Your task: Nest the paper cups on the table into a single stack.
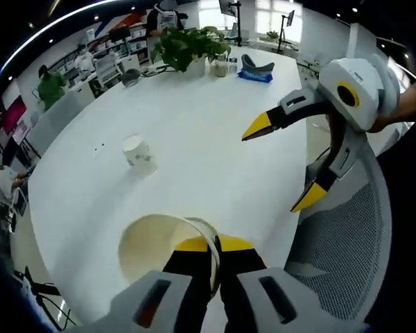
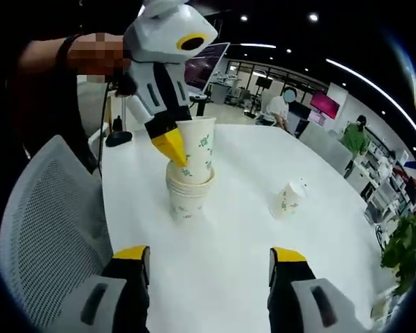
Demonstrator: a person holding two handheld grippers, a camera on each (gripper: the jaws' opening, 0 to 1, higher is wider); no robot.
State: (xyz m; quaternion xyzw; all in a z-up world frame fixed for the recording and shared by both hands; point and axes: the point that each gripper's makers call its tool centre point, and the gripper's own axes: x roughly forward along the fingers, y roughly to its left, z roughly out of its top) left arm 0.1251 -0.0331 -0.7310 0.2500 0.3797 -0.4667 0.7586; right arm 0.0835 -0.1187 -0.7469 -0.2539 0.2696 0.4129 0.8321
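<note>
My left gripper [image 1: 215,244] is shut on the rim of a white paper cup [image 1: 149,246], one yellow-tipped finger inside and one outside. In the right gripper view, that cup [image 2: 197,149] sits partly nested in the top of a short stack of cups [image 2: 188,198], with the left gripper [image 2: 175,147] coming down from the upper left. A single cup with green print [image 2: 288,198] stands mouth down further out on the white table [image 2: 243,229]; the same cup [image 1: 139,154] is left of centre. My right gripper [image 2: 209,255] is open and holds nothing. It hangs [image 1: 284,163] beside the table's edge.
A grey mesh chair [image 2: 48,229] stands against the table's near edge, under the right gripper. A potted plant [image 1: 187,45] and a blue object [image 1: 255,69] sit at the table's far end. Desks, screens and people stand further back in the room.
</note>
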